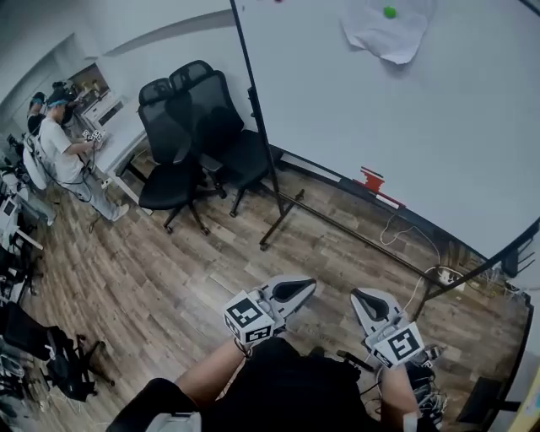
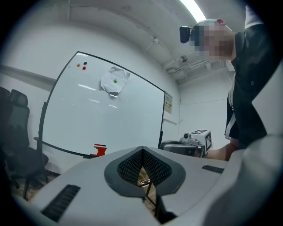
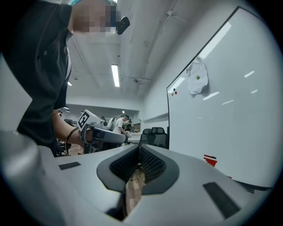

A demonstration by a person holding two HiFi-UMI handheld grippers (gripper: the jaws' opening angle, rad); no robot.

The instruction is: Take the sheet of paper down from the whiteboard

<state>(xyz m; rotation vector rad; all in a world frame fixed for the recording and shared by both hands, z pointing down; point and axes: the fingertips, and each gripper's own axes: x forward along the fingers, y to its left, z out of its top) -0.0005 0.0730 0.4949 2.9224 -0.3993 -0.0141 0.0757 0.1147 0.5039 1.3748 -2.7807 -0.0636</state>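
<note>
A crumpled white sheet of paper [image 1: 386, 28] hangs high on the whiteboard [image 1: 405, 126] under a green magnet [image 1: 389, 12]. The left gripper view shows the paper [image 2: 114, 80] far off, and the right gripper view has the paper [image 3: 196, 77] up the board too. My left gripper [image 1: 304, 288] and right gripper [image 1: 361, 297] are held low in front of me, well short of the board. Both are shut with nothing between the jaws.
Two black office chairs [image 1: 190, 126] stand left of the whiteboard's black stand [image 1: 274, 215]. A red eraser [image 1: 371, 180] sits on the board's tray. Cables and a power strip [image 1: 443, 274] lie on the wood floor under it. A person [image 1: 63, 156] stands at a desk far left.
</note>
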